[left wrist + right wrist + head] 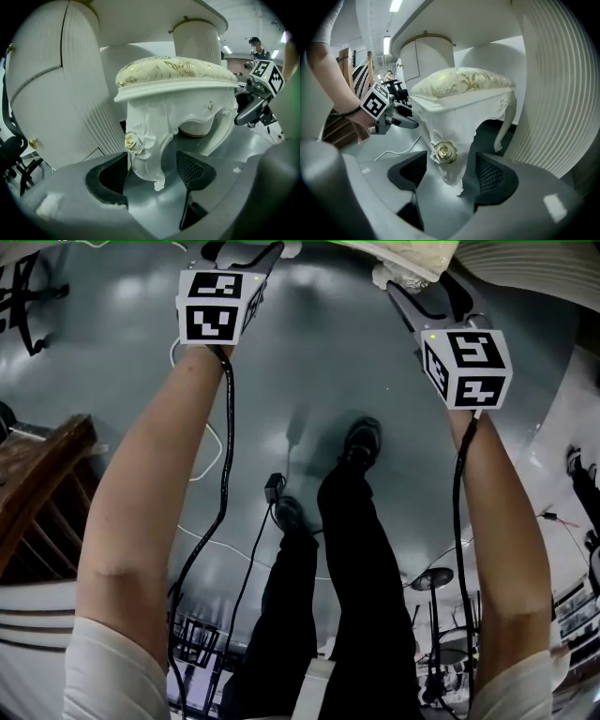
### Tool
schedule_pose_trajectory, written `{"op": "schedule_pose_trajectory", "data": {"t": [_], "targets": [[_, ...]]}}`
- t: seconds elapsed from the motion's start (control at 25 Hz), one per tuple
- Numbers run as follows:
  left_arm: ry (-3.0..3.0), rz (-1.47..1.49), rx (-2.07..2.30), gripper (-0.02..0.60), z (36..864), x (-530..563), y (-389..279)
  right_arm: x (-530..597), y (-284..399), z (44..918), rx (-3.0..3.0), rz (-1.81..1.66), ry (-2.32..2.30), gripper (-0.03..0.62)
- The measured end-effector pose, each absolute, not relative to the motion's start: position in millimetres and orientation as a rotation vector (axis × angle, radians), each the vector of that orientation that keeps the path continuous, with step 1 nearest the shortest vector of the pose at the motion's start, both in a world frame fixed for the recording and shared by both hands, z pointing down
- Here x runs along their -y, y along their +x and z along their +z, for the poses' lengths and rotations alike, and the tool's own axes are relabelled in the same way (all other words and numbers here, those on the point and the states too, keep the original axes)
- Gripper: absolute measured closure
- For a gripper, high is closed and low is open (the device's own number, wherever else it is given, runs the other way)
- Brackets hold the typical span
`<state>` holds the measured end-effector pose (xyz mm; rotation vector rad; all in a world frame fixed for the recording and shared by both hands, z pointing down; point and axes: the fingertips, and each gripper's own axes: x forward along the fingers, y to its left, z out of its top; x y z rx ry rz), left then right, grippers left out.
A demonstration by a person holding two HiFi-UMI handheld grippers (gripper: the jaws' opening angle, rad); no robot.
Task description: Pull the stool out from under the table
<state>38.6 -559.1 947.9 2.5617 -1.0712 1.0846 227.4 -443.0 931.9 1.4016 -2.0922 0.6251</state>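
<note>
A white carved stool [176, 75] w/ a gold-patterned cushion [173, 70] is pictured on the grey floor [309, 352], beneath the top of a white table [154, 18] and btwn its fluted pedestals [65, 93]. The left gripper [154, 171] is held low at one front leg [147, 140] of the stool. Its jaws are spread wide and the leg, marked by a gilded rose [132, 143], is framed btwn them. The leg is seen close against the jaw at the view's left, though contact there can't be confirmed. A clear gap is left to the other pad, so nothing is pinched. The right gripper [452, 171] is set likewise at the other front leg [450, 159]. Its jaws are also spread, w/ that leg and its rose [445, 151] btwn the pads but not pressed by them. Each gripper is caught in the other's view, just beside the stool. In the head view both forearms are stretched forward and down, w/ the marker cubes [217, 306] facing the camera. A black cable [225, 456] is seen along the left arm, and the person's dark-trousered legs [356, 568] are shown standing on the floor.
</note>
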Motion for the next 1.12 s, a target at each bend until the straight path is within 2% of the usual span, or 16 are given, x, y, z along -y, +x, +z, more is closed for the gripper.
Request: {"op": "schedule_pose_trajectory", "data": {"t": [0.16,0.2,0.24,0.6,0.92,1.12], "targets": [[2.543,1.181,1.104,0.262,950,572,31,446,212,934,2.066,0.644,1.384,0.312],[2.536,1.182,1.119,0.283,950,576,32,448,213,934,2.062,0.635,1.387,0.323],[2.528,1.177,1.139,0.331,950,578,33,449,216,936,2.060,0.626,1.392,0.364],[2.484,1.114,1.152,0.353,952,559,37,438,228,942,2.064,0.647,1.351,0.372],[2.500,1.071,1.099,0.359,935,487,24,375,222,925,2.059,0.626,1.331,0.373],[2.479,1.090,1.057,0.365,954,458,7,357,209,945,2.079,0.643,1.287,0.373]]}}
